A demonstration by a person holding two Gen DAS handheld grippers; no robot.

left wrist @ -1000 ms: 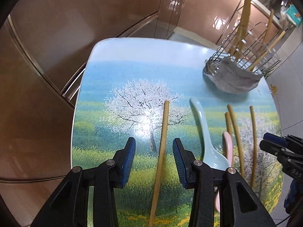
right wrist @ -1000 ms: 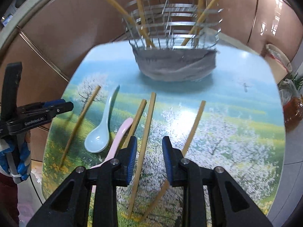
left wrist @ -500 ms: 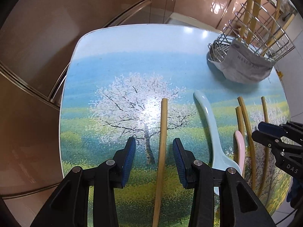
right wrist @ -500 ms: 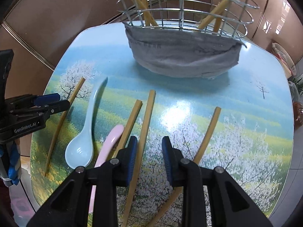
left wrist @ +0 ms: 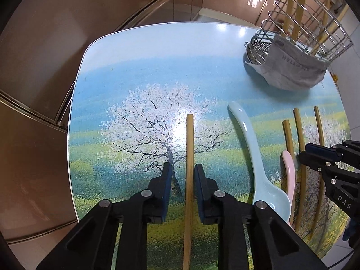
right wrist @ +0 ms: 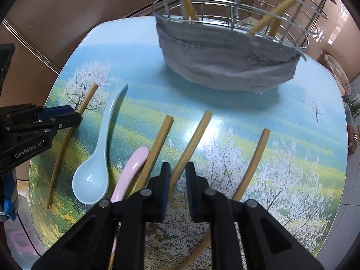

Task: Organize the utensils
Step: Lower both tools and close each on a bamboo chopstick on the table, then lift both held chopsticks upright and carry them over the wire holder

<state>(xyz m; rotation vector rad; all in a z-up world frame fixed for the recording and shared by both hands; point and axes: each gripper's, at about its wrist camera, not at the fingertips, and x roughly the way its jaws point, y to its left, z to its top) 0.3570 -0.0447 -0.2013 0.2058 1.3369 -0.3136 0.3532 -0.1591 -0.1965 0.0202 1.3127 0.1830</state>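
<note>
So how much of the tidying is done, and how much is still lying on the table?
Done: several chopsticks already stand in the wire basket. In hand: the left claw is closing around a lone chopstick, and the right claw around the middle chopstick; both still lie on the table. Left: two more chopsticks, the blue spoon and the pink spoon.

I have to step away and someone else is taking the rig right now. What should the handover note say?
Left gripper: jaws closing around the lone chopstick left of the blue spoon.
Right gripper: jaws closing around the middle chopstick of three.
On the table: four chopsticks, the blue spoon, a pink spoon.
Done: several chopsticks stand in the wire holder.
Left: lift both chopsticks into the holder, then the rest.
</note>
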